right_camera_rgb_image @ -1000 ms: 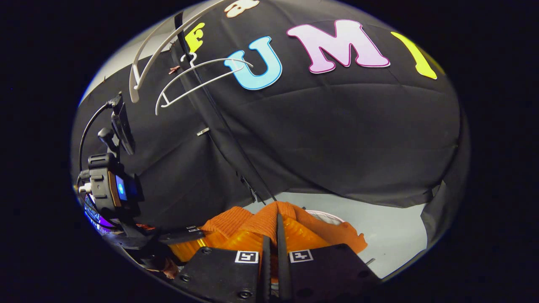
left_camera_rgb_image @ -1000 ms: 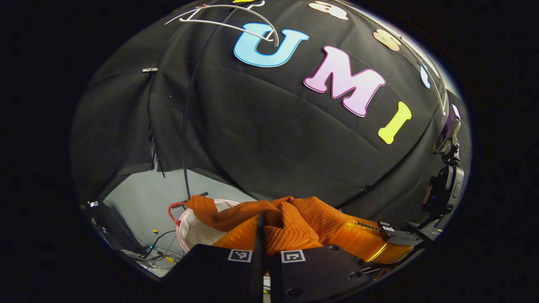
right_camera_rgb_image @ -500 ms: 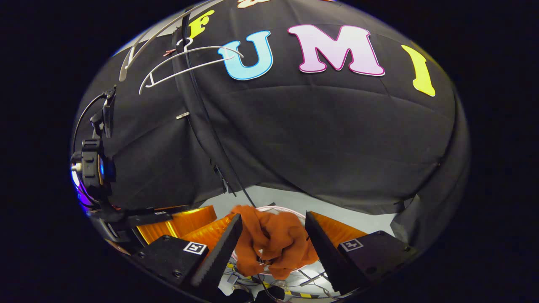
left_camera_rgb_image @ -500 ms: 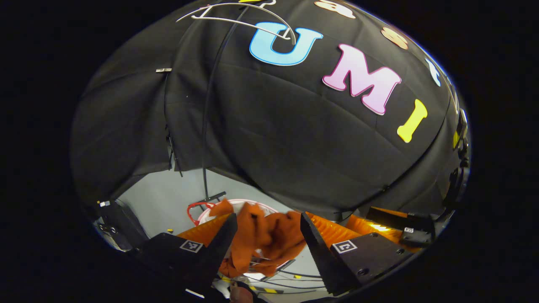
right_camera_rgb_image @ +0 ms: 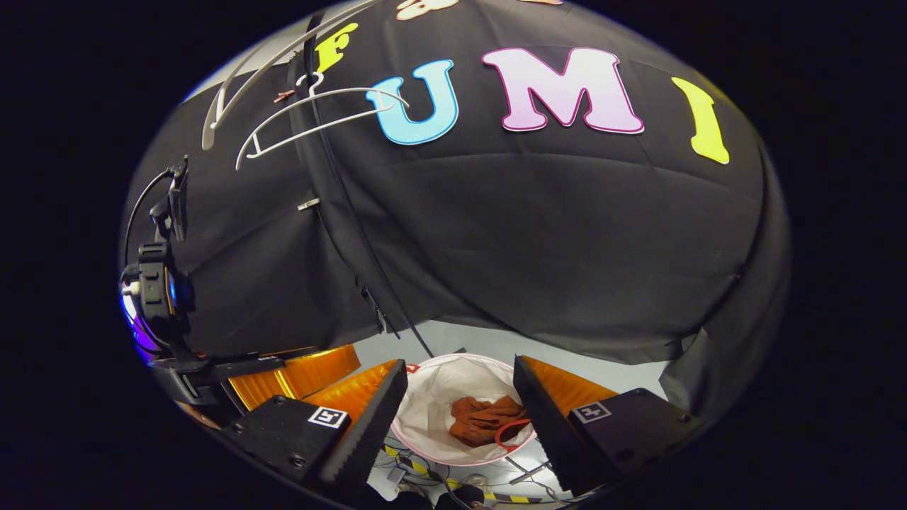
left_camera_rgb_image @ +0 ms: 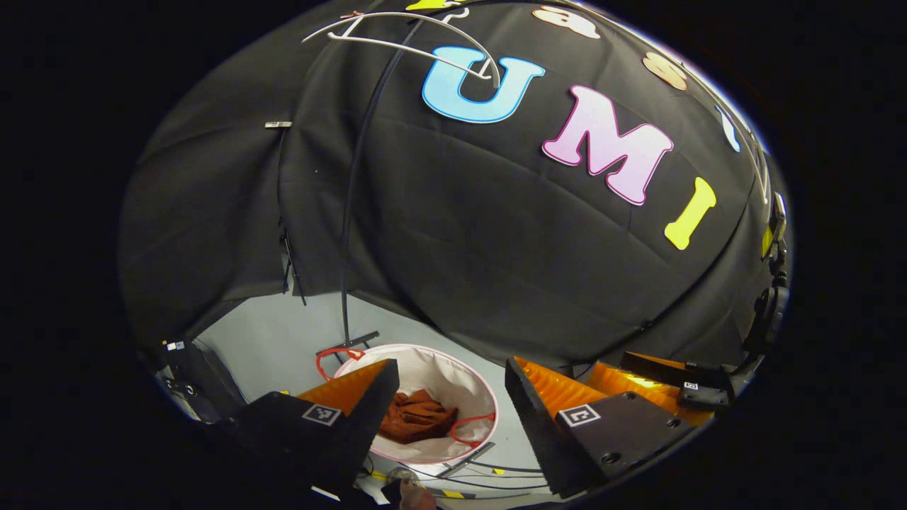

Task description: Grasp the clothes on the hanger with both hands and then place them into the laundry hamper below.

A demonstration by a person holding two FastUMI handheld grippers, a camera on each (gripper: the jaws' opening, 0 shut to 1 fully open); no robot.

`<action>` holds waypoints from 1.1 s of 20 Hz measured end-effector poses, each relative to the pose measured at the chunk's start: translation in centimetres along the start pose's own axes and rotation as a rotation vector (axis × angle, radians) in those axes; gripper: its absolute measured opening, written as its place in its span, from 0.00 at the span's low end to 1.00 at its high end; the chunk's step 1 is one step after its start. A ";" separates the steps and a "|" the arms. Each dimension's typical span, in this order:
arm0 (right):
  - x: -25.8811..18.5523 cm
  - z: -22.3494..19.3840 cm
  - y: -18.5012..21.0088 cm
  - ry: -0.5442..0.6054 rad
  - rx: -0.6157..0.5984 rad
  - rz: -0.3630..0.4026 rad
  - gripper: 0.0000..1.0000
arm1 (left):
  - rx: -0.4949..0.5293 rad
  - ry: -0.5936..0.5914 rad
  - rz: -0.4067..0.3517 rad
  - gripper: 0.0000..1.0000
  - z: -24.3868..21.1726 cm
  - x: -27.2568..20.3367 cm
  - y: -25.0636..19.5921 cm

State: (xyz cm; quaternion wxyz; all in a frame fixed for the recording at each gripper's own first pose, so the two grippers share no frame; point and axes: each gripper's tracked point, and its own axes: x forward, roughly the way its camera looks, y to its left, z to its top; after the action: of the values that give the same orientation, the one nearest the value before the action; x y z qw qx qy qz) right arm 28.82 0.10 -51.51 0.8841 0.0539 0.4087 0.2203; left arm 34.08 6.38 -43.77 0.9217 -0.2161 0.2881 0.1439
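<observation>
Black cloth backs the booth, with pale grey floor below it and a bare white hanger (left_camera_rgb_image: 418, 39) hooked up high on the wall, seen in the right gripper view at upper left (right_camera_rgb_image: 319, 113). On the floor stands the round white laundry hamper (left_camera_rgb_image: 453, 375), and the rust-orange garment (left_camera_rgb_image: 417, 419) lies crumpled in its bottom, with a red handle loop beside it. In the right gripper view the same garment (right_camera_rgb_image: 489, 419) sits low in the hamper (right_camera_rgb_image: 439, 397).

Both tools hang above the hamper with nothing between their fingers: the left gripper (left_camera_rgb_image: 446, 407) has its jaws spread wide, and so does the right gripper (right_camera_rgb_image: 460, 411). The garment lies straight down and slightly ahead of each pair of fingers, well apart from them, with no clear long axis to its heap. Neither hand looks plainly nearer. By my judgement the placing is done, and the 2 grippers need only lift away clear of the rim.
</observation>
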 end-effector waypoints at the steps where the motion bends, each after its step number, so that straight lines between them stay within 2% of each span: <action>1: -0.2 0.1 0.2 -0.006 0.000 -0.002 0.99 | 0.003 -0.004 -0.003 0.92 0.2 -0.3 0.0; 2: -0.5 0.2 0.4 -0.009 0.001 -0.005 0.99 | 0.005 -0.007 -0.008 0.95 0.3 -0.5 0.1; 10: -6.3 2.8 4.4 -0.121 -0.009 -0.041 0.98 | 0.056 -0.116 -0.082 0.95 4.4 -6.9 0.5; 13: -9.9 5.4 6.3 -0.212 -0.023 -0.078 0.98 | 0.085 -0.196 -0.129 0.95 7.6 -11.0 0.5; 17: -15.5 9.0 9.8 -0.362 -0.060 -0.127 0.98 | 0.171 -0.369 -0.197 0.95 12.9 -17.5 0.4; 21: -21.3 11.8 13.4 -0.512 -0.091 -0.160 0.98 | 0.235 -0.490 -0.277 0.95 16.2 -24.3 0.2; 22: -22.7 12.4 14.4 -0.548 -0.090 -0.164 0.98 | 0.253 -0.507 -0.303 0.92 16.7 -26.1 0.1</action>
State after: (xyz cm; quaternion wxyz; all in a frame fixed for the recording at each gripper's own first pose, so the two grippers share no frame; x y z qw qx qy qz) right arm 20.13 4.25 -23.51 0.9779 0.0389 0.1473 0.1432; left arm 21.19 10.87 -15.95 0.9947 -0.0973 0.0295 0.0174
